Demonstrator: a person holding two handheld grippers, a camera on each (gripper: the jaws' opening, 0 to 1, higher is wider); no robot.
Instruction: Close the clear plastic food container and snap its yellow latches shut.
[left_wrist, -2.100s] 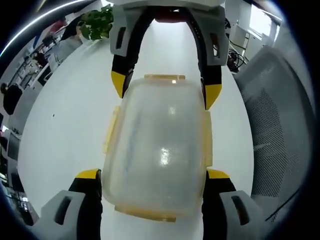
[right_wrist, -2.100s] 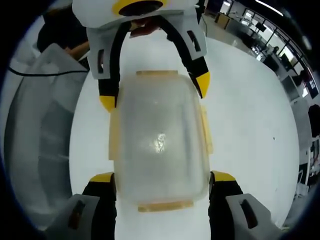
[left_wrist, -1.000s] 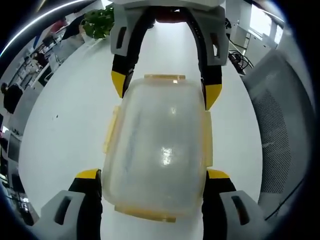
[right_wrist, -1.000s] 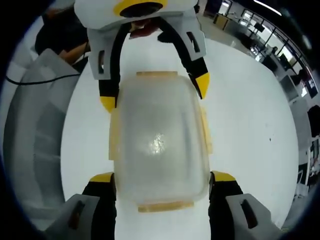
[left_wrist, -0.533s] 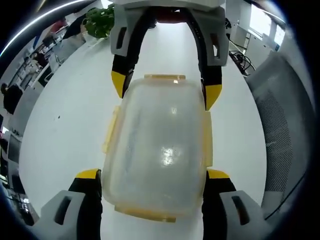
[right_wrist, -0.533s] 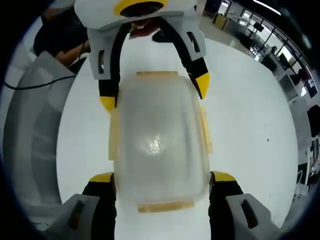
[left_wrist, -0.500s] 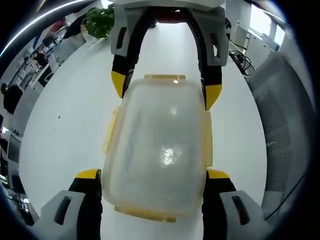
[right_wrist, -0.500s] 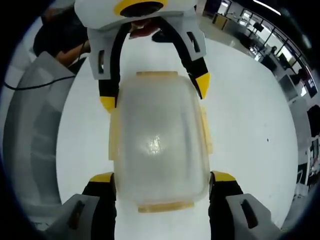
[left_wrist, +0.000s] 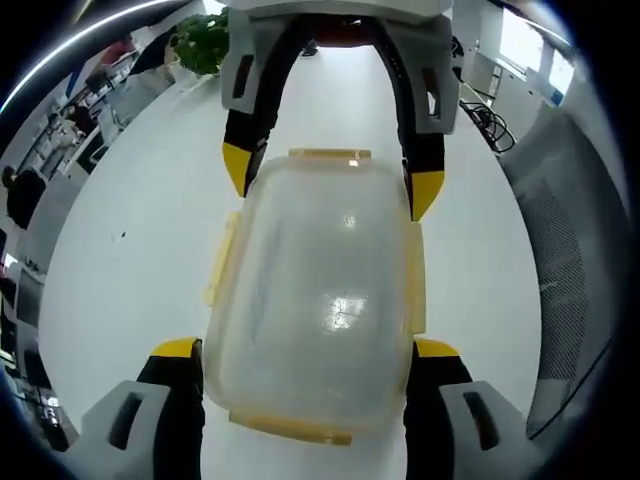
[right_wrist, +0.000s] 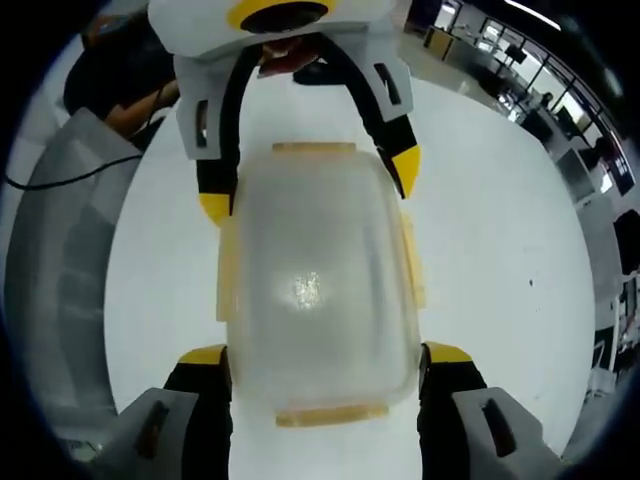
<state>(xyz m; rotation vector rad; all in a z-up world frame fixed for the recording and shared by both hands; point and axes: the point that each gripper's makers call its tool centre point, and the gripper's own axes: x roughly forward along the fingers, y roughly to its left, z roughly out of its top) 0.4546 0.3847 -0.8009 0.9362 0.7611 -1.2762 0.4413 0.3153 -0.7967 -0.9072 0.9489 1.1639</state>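
One clear plastic food container (left_wrist: 315, 300) is present, held between my two tools above a white table (left_wrist: 130, 250). My left gripper (left_wrist: 305, 350) straddles one end of it: its two yellow-tipped jaws stand at a wide spread, one against each long side of the container, so I read it as gripping the container across its width. In the left gripper view the far end of the container sits between the two jaws of my right gripper (left_wrist: 330, 190), which enters from the top of that view.

In the right gripper view the arrangement mirrors. My right gripper (right_wrist: 325, 355) has its two jaws set wide at either side of the container (right_wrist: 315, 285), and the left gripper (right_wrist: 305, 185) closes on the opposite end from above.

Yellow latches, counted in the left gripper view: four. One latch (left_wrist: 328, 155) lies at the far end between the right gripper's tips, one latch (left_wrist: 290, 427) at the near end between my left jaws, one latch (left_wrist: 220, 262) on the left long side, and one latch (left_wrist: 416, 285) on the right long side. The lid sits on the container; all four latches lie close along its edges, but I cannot tell whether each is fully snapped.

One potted plant (left_wrist: 200, 42) stands beyond the table's far-left edge. One grey mesh chair (left_wrist: 575, 290) stands to the right of the left gripper.
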